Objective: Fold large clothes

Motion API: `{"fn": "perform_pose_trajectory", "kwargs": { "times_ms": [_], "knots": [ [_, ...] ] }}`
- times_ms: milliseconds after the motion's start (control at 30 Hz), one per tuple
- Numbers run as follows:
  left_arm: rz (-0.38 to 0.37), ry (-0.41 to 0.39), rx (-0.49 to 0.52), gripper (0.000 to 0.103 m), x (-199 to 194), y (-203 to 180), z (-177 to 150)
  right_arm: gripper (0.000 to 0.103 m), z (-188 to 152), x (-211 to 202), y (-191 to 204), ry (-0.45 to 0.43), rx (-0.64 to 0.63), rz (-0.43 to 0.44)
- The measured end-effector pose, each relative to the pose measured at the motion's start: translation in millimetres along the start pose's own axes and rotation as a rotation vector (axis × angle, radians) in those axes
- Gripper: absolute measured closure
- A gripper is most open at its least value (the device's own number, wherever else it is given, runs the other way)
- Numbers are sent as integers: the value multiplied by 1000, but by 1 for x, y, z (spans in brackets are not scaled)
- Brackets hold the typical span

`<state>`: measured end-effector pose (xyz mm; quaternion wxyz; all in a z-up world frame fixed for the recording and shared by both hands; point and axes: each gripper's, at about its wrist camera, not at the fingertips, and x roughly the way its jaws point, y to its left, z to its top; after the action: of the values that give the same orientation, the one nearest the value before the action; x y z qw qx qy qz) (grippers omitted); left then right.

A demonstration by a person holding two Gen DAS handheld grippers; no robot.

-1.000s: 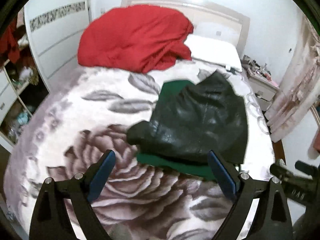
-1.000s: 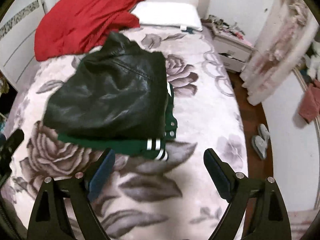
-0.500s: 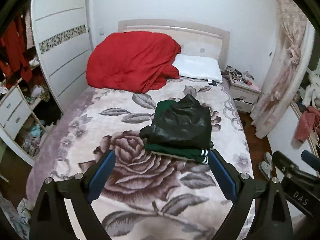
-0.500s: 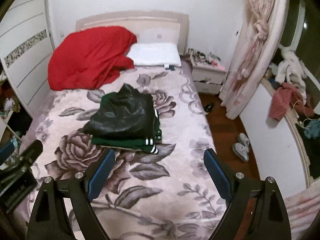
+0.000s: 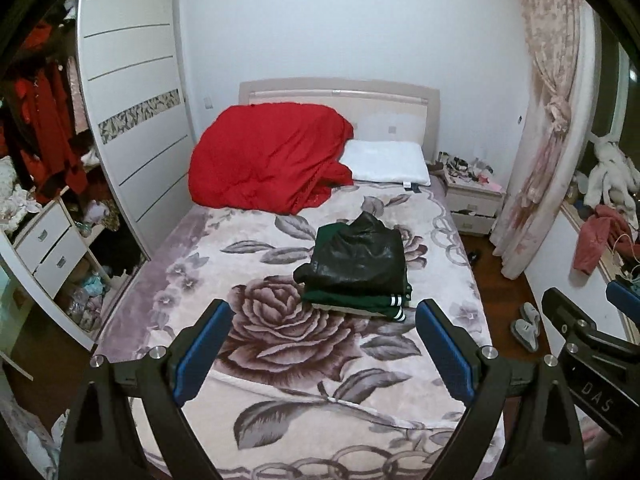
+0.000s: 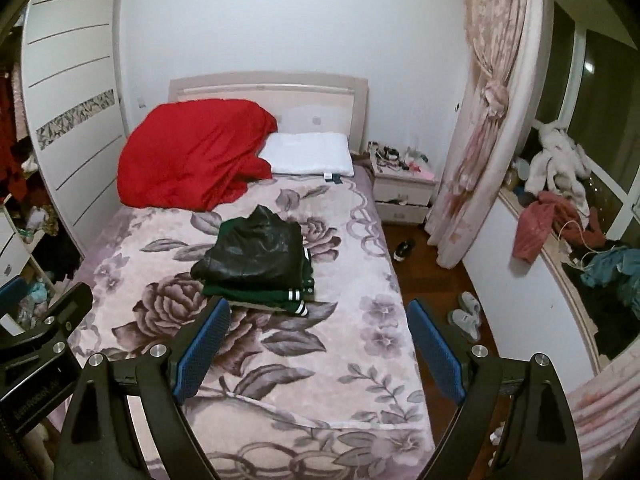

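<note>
While I hold both tongs back from the foot of the bed (image 5: 132, 300), the wardrobe (image 5: 132, 128) stands at nine o'clock in my left view and the red quilt (image 5: 268, 164) is heaped at eleven. My left tongs (image 5: 322, 344) are spread wide, gripping nothing. Dead ahead at twelve, well apart from their blue pads (image 5: 204, 348), lies the folded black jacket (image 5: 360, 258) on a folded green garment (image 5: 356, 302) in mid-bed. From my right tongs (image 6: 316, 344), also spread and bare, that stack sits near eleven. A nightstand (image 6: 404, 192) and slippers (image 6: 466, 314) lie toward two and three o'clock.
</note>
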<state>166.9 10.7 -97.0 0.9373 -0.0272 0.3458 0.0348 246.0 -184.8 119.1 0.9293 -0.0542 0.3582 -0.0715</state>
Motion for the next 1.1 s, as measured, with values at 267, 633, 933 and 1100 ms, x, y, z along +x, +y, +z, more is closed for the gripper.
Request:
{"fn": "perform_pose_trajectory", "kwargs": {
  "times_ms": [267, 633, 933, 1100],
  "knots": [
    [14, -62, -1, 9, -43, 6, -8, 11, -9, -61, -8, -69, 4, 5],
    [17, -95, -22, 9, -63, 11, -23, 7, -21, -101, -11, -105, -3, 11],
    [24, -119, -14, 7, -70, 13, -27, 4, -19, -105, -3, -102, -8, 33],
    [27, -128, -21, 7, -74, 16, -28, 3, -17, -105, -2, -102, -6, 36]
  ]
}}
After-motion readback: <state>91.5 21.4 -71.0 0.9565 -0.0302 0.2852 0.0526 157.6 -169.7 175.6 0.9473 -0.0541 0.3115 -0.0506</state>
